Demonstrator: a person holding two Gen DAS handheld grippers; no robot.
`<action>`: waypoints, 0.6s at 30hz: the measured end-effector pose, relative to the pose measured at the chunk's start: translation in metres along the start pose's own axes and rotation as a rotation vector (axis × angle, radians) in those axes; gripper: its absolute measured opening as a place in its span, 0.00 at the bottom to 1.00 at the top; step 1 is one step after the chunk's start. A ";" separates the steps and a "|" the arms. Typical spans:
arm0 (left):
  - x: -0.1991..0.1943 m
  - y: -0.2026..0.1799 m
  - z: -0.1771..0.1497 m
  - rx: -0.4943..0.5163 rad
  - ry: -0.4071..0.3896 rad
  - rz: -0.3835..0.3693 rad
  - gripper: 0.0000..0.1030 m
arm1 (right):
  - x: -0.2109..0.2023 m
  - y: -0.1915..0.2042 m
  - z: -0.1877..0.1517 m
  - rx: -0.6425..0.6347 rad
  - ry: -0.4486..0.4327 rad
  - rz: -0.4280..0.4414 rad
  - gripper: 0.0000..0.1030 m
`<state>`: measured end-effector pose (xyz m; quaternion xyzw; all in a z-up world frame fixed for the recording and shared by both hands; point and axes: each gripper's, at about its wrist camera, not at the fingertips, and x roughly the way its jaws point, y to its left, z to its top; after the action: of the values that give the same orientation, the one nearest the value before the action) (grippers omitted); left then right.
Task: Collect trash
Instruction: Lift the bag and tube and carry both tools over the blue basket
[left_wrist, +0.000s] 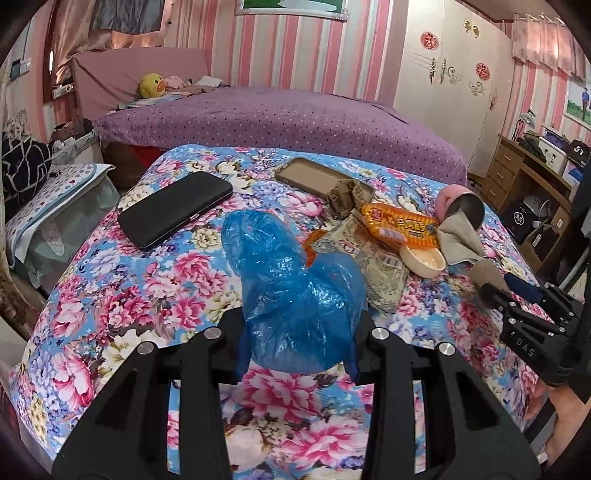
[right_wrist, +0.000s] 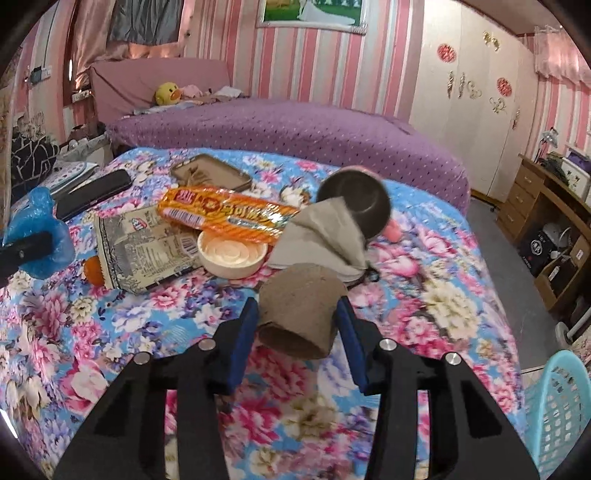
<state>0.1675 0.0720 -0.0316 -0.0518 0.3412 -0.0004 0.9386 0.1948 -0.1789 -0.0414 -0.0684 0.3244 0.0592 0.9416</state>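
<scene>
Blue plastic bag (left_wrist: 295, 295) clamped in the left gripper (left_wrist: 297, 339) above the floral cloth (left_wrist: 129, 295), right gripper (right_wrist: 299, 325) squeezing a brown paper cup (right_wrist: 299, 306), wrappers (right_wrist: 229, 216) piled just beyond

on the flowered counter (right_wrist: 424, 280): one blue plastic bag (left_wrist: 295, 291) at centre, one brown paper cup (right_wrist: 299, 310) at lower centre, one orange snack wrapper (right_wrist: 225, 218), one printed paper packet (right_wrist: 144, 247), one white lid (right_wrist: 232, 254), one grey cloth (right_wrist: 321, 236), one pink metal cup (right_wrist: 354, 201) lying on its side. two phones: one black (left_wrist: 173, 208), one in a clear case (left_wrist: 314, 177). one blue basket (right_wrist: 554, 413) at lower right. two tools: left (left_wrist: 297, 339), right (right_wrist: 299, 332).
</scene>
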 end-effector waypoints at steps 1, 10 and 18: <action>-0.001 -0.003 0.000 0.005 -0.002 -0.004 0.36 | -0.004 -0.003 0.000 0.000 -0.007 -0.003 0.43; -0.009 -0.037 -0.004 0.037 -0.010 -0.054 0.36 | -0.029 -0.034 -0.010 0.026 -0.051 -0.040 0.43; -0.011 -0.073 -0.012 0.073 -0.004 -0.093 0.36 | -0.048 -0.060 -0.018 0.030 -0.076 -0.072 0.43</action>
<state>0.1543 -0.0010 -0.0265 -0.0334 0.3361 -0.0564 0.9396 0.1553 -0.2447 -0.0203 -0.0636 0.2867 0.0227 0.9556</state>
